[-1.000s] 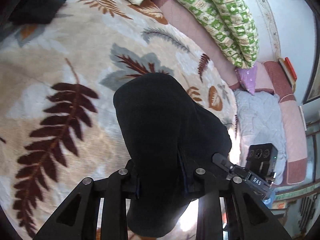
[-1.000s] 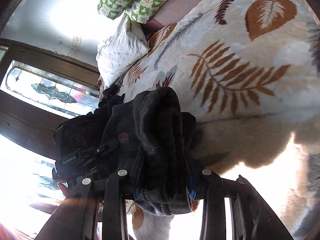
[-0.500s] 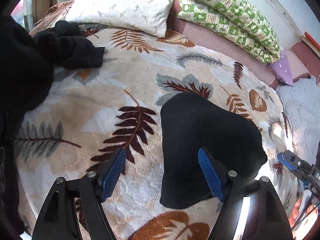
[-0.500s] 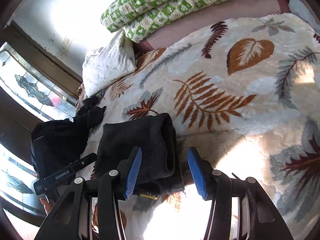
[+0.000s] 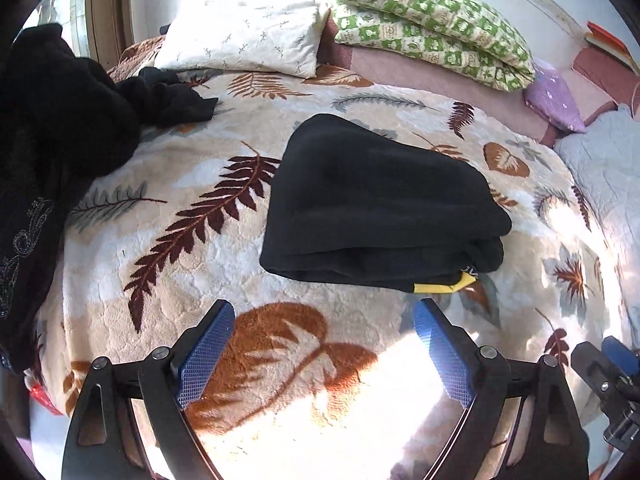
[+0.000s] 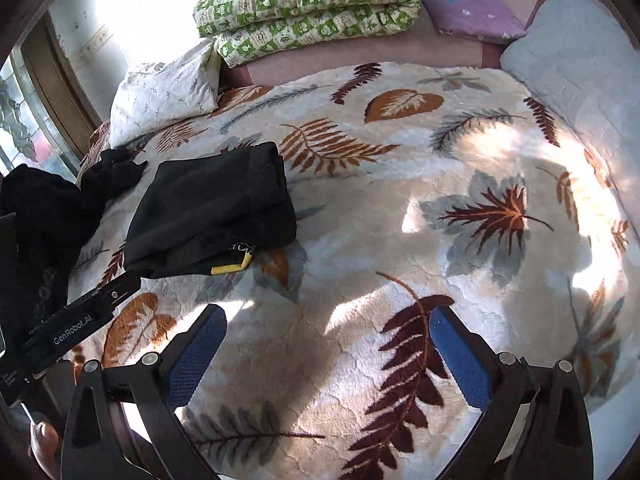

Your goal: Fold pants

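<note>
The black pants [image 5: 376, 208] lie folded in a compact bundle on the leaf-patterned blanket [image 5: 192, 264], with a yellow tag [image 5: 440, 286] showing at the near edge. They also show in the right wrist view [image 6: 212, 212] at the left. My left gripper [image 5: 324, 320] is open and empty, just short of the bundle. My right gripper [image 6: 328, 324] is open and empty, to the right of the bundle and apart from it. The left gripper's body [image 6: 76, 324] shows at the lower left of the right wrist view.
A heap of other black clothes [image 5: 60, 128] lies at the left of the bed. A white pillow [image 5: 244, 46], a green patterned quilt [image 5: 432, 24] and a purple cushion [image 5: 556, 96] lie at the far side. A grey quilt [image 6: 576, 64] lies at the right.
Both grippers have opened and let go of the pants, then drawn back from them. The folded bundle now rests on the blanket.
</note>
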`<state>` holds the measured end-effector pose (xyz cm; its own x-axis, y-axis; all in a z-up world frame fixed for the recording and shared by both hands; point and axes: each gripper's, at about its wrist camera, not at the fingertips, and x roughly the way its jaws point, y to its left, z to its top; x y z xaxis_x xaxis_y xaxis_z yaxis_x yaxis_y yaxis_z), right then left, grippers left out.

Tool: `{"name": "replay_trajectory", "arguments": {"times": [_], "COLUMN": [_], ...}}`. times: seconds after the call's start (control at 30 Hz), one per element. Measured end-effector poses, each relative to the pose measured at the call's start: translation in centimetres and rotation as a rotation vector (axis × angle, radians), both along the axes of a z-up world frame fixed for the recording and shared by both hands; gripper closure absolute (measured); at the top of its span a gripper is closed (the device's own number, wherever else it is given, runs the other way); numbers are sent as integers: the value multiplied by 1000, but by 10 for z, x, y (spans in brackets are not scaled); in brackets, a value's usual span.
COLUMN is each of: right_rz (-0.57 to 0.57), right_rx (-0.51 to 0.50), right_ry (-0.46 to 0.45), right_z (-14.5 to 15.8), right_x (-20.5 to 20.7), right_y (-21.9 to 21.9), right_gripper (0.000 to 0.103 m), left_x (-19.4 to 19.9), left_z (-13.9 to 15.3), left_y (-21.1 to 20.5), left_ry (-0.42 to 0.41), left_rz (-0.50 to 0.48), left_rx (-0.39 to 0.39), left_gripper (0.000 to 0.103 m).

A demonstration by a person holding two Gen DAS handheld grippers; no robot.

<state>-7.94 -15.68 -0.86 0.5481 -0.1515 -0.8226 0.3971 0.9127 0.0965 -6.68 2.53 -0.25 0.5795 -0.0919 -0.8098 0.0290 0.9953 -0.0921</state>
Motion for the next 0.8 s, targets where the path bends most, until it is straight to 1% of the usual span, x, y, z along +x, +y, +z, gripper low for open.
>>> {"name": "replay_trajectory", "arguments": {"times": [0.13,0.27,0.43,0.63,0.8], "right_rz": [4,5,3,-9,-12], "right_rx": [-55,-92,-96,-65,-60], "right_ry": [-26,-37,-41,-29,-15], "right_z": [7,11,8,1,-4], "right_x": [-17,-26,-31,-32,-31], "right_y": [6,6,4,0,-1], "right_gripper": [1,1,1,1,1], "left_x": [-8,-13,-21,-23,-27], "left_z": [1,5,6,5,9], "left_y": [-23,-30,-28,-19,-26], "left_ry": [-11,-33,-61,-71,-98], "left_rz": [-44,-40,-38,-32,-50], "left_rx": [44,67,71,48,67], "left_gripper": [11,11,11,11,11]}}
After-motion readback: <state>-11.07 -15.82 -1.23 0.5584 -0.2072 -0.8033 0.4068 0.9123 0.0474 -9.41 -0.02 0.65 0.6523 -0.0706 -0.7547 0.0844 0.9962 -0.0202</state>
